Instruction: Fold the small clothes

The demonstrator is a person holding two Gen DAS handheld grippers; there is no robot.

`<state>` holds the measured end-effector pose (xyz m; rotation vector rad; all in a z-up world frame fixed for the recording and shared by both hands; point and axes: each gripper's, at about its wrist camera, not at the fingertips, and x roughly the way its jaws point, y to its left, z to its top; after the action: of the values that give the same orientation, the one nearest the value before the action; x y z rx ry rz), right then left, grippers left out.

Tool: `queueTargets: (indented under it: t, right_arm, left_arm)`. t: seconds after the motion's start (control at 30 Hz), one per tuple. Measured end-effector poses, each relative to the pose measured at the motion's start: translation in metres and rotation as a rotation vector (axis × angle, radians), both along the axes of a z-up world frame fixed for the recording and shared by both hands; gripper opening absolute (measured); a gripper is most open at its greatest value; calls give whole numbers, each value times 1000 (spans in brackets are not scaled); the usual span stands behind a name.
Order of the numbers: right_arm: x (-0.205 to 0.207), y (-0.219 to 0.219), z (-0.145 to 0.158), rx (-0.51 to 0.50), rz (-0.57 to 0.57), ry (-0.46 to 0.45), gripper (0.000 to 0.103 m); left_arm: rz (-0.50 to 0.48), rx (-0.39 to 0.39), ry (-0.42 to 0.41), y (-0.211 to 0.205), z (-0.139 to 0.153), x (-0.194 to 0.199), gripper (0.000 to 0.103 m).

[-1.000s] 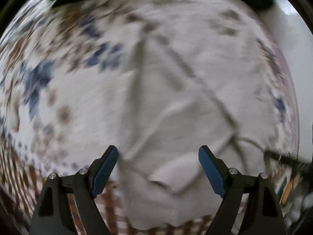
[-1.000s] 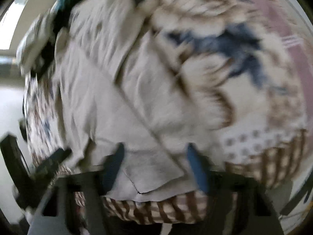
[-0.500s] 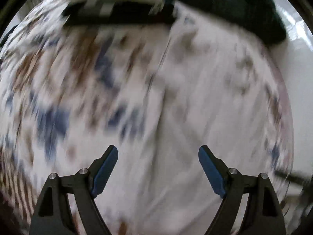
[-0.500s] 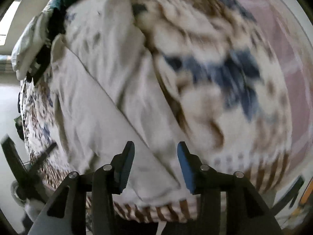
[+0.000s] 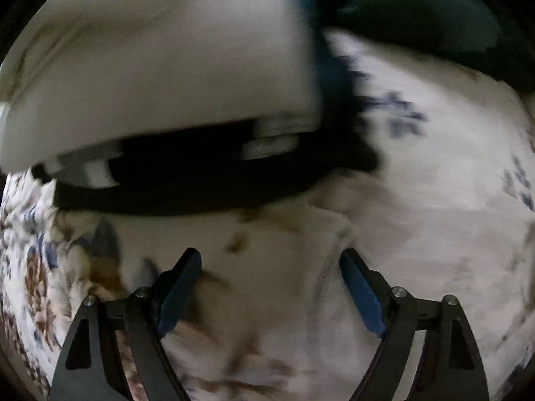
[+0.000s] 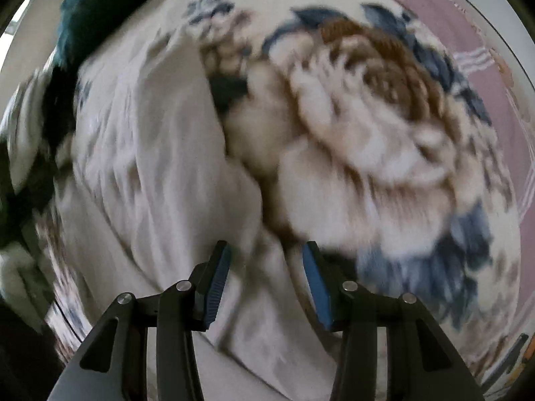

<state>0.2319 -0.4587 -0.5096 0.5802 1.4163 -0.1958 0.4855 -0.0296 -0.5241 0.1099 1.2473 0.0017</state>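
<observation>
Beige garment (image 6: 160, 173) is lying flat on the floral bedspread (image 6: 384, 140), filling the left and lower middle of the right wrist view, blurred.

Right gripper (image 6: 265, 279) is sitting low over the garment's right edge, where the cloth is meeting the big brown-and-blue flower print. Jaws are standing at a narrow gap with beige fabric showing between the blue pads (image 6: 217, 280); cannot tell whether the pads are pinching it.

Left gripper (image 5: 271, 287) is hovering with jaws spread wide, nothing held. Pale cloth (image 5: 418, 240) is lying below and right of it; the blur is making it hard to tell garment from bedspread there.

Other things showing:
- Dark teal fabric (image 5: 418, 10) is bunched at the top right of the left view, and appearing again at the top left of the right view (image 6: 100, 6).
- White folded item (image 5: 160, 73) is lying across the upper left of the left view, with a black-and-white piece (image 5: 207, 180) just under it and touching it.
- Pink striped sheet (image 6: 468, 33) is showing past the bedspread at the upper right of the right view.

Both frames are smeared, so fine folds are not readable.
</observation>
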Motion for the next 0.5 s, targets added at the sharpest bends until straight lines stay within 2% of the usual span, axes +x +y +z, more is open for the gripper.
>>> queueTargets:
  t: [0.03, 0.2, 0.3, 0.33, 0.4, 0.5]
  right_arm:
    - [4, -6, 5, -3, -8, -8, 48]
    - [33, -27, 41, -3, -28, -98, 48]
    - [62, -21, 48, 16, -20, -136, 48]
    - [79, -9, 45, 10, -10, -145, 48]
    - [106, 5, 34, -7, 17, -150, 37]
    - [136, 23, -9, 50, 94, -31, 35]
  left_arm:
    - [16, -16, 3, 10, 0, 0, 86]
    - [37, 6, -11, 29, 5, -8, 86]
    - [54, -24, -29, 35, 10, -7, 86]
    - [56, -34, -32, 37, 13, -7, 86]
    - [53, -55, -40, 40, 14, -5, 86]
    - [50, -86, -46, 47, 19, -13, 86]
